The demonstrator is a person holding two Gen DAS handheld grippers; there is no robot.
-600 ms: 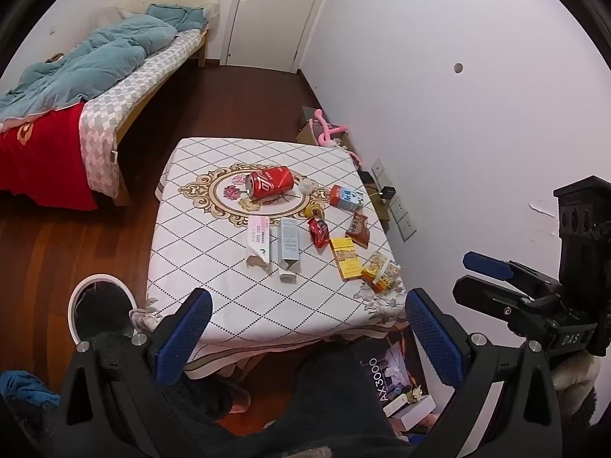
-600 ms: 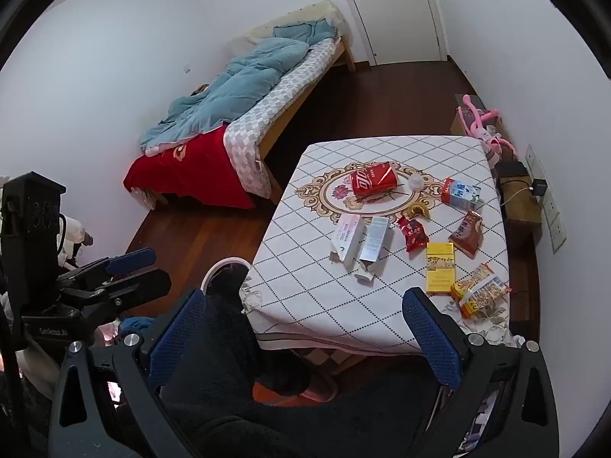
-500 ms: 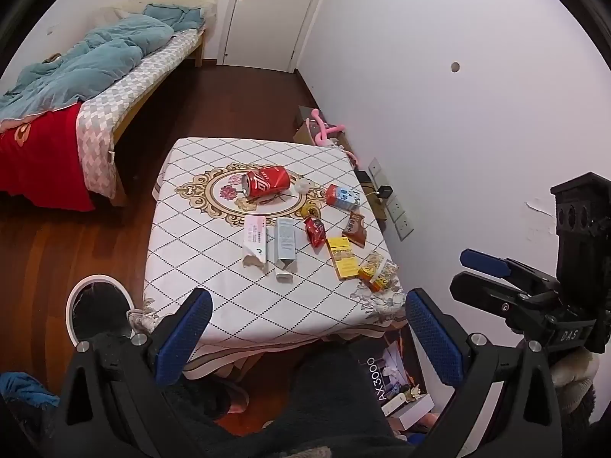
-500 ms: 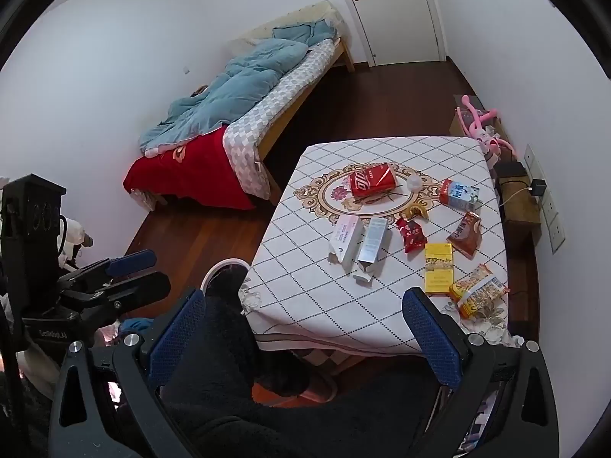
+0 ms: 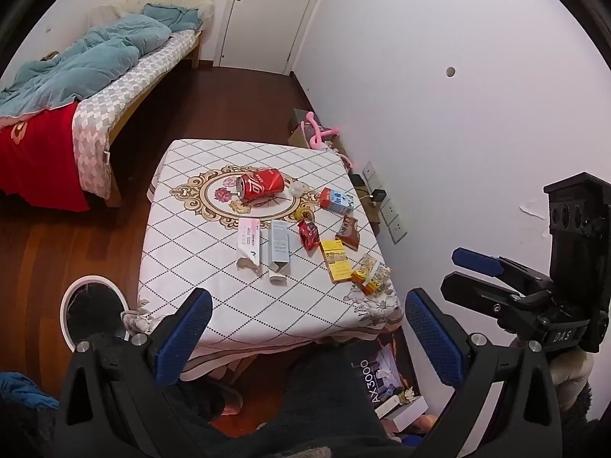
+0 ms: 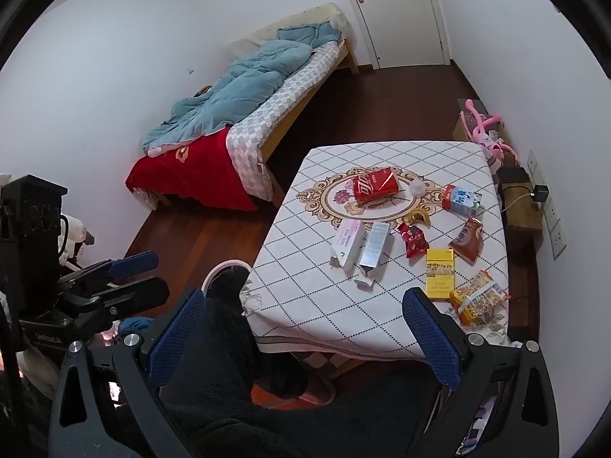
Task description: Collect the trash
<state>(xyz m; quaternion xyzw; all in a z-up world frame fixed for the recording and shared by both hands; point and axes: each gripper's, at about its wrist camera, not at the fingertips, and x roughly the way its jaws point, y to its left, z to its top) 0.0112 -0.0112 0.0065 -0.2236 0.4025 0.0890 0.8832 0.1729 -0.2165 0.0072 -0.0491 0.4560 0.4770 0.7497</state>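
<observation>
A small table with a white diamond-pattern cloth (image 5: 214,267) carries the trash: a red soda can (image 5: 261,187) lying on its side, a pink-and-white carton (image 5: 249,242), a grey-blue carton (image 5: 278,246), a red wrapper (image 5: 308,234), a yellow box (image 5: 335,260), a brown packet (image 5: 348,232), a small milk carton (image 5: 336,200) and an orange snack bag (image 5: 368,276). My left gripper (image 5: 307,328) is open and empty, high above the table's near edge. My right gripper (image 6: 305,324) is open and empty, also above the near edge. A white-rimmed bin with a black bag (image 5: 91,315) stands left of the table.
A bed with a teal quilt and red blanket (image 5: 57,87) lies to the left across dark wood floor. A white wall with sockets (image 5: 393,213) runs along the table's right side. Pink toys (image 5: 319,133) and a box sit behind the table. A closed door (image 5: 263,15) is at the far end.
Both grippers have drawn back and up a little, so the table looks slightly smaller and farther. Nothing on the table has moved.
</observation>
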